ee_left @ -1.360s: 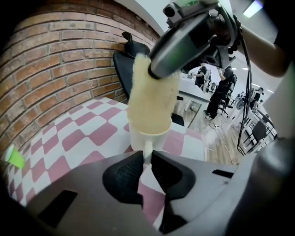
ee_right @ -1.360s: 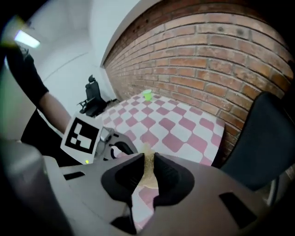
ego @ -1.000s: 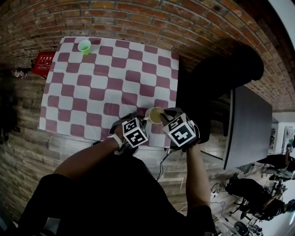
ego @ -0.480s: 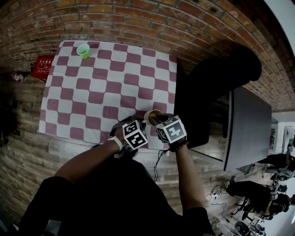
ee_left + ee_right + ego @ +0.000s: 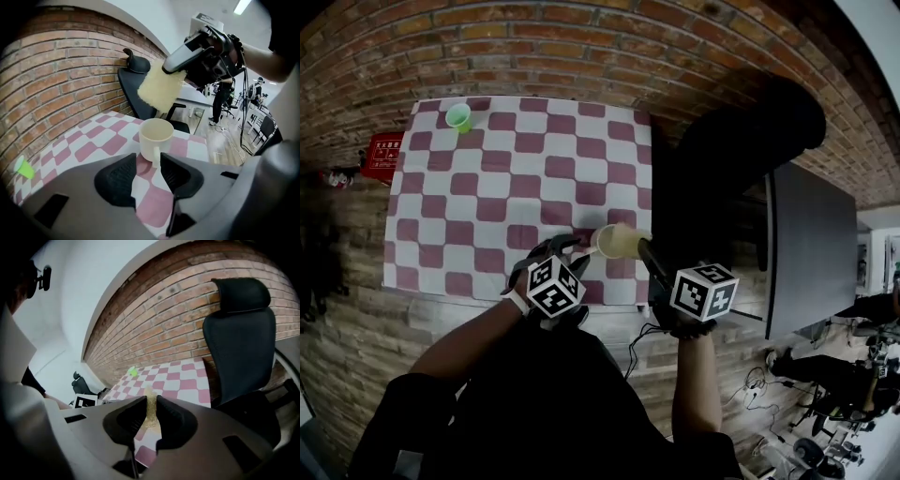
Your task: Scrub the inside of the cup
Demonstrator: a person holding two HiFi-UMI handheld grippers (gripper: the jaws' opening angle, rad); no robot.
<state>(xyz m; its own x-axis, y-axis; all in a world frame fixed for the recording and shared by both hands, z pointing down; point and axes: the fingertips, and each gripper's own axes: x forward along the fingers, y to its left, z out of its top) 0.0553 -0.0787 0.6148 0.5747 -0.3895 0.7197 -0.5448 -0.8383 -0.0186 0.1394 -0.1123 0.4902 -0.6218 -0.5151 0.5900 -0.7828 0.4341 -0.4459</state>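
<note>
Overhead, the head view shows a tabletop (image 5: 487, 187) under a red-and-white checked cover. The left gripper (image 5: 574, 251) reaches to a cream cup (image 5: 614, 242) standing close to the tabletop's near edge. The right gripper (image 5: 641, 247) comes in from the cup's other side, with its tip over the cup's mouth. A small green cup (image 5: 457, 115) stands well apart at the far corner, beyond the left jaws. The count is two cups and two grippers.

In the left gripper view, the jaws are closed on the cream cup's handle (image 5: 154, 157), pinching it between their tips. The cup sits upright straight ahead of them, its open mouth facing up. One yellow sponge (image 5: 161, 87) hangs above the mouth and slightly beyond it, clear of the rim. The right gripper carries it, sloping down from the upper right.

In the right gripper view, the jaws are pressed together on the sponge, which pokes out ahead of them as a thin edge. The cream cup is not visible here. One black office chair (image 5: 241, 343) stands to the right of the jaws.

The coming move likely turns on one relation: the cup's mouth lies just below the sponge, and the cup's long axis is vertical. The right gripper, being nearer the opening, would probably lower the sponge straight in while the left steadies the handle.
</note>
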